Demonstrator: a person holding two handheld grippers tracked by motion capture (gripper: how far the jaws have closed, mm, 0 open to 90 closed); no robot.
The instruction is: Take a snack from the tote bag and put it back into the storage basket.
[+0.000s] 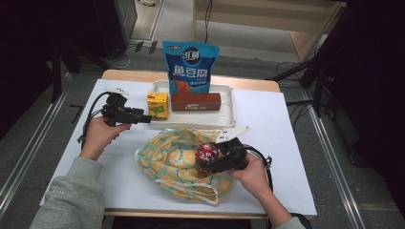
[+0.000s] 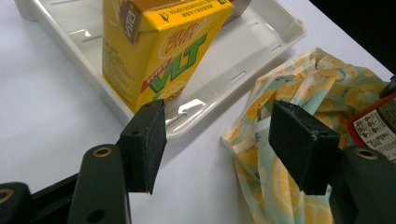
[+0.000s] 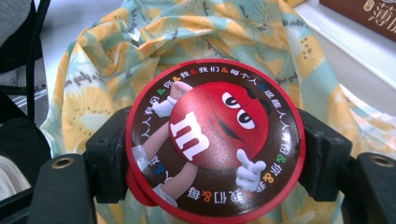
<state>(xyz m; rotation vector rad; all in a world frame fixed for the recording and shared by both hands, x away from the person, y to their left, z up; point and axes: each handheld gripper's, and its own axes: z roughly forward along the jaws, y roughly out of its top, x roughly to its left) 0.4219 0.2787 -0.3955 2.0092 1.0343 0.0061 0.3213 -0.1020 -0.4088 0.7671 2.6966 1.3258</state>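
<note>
My right gripper (image 1: 210, 160) is shut on a round red M&M's tub (image 1: 207, 153), its jaws pressed on both sides of the tub (image 3: 215, 140), which hangs over a yellow and teal lemon-print cloth bag (image 1: 179, 164). The bag (image 3: 116, 51) lies crumpled on the white table. My left gripper (image 1: 145, 118) stands open just left of a yellow drink carton (image 1: 158, 105). In the left gripper view the carton (image 2: 159, 51) stands in the white tray (image 2: 275, 32) ahead of the gripper (image 2: 224, 144), and the bag (image 2: 289, 102) lies to the right.
The white tray (image 1: 229, 112) at the table's back also holds a long brown box (image 1: 196, 101) and an upright blue snack pouch (image 1: 190, 67). Bare white table lies to the left and right of the bag. Cables and stands surround the table on the floor.
</note>
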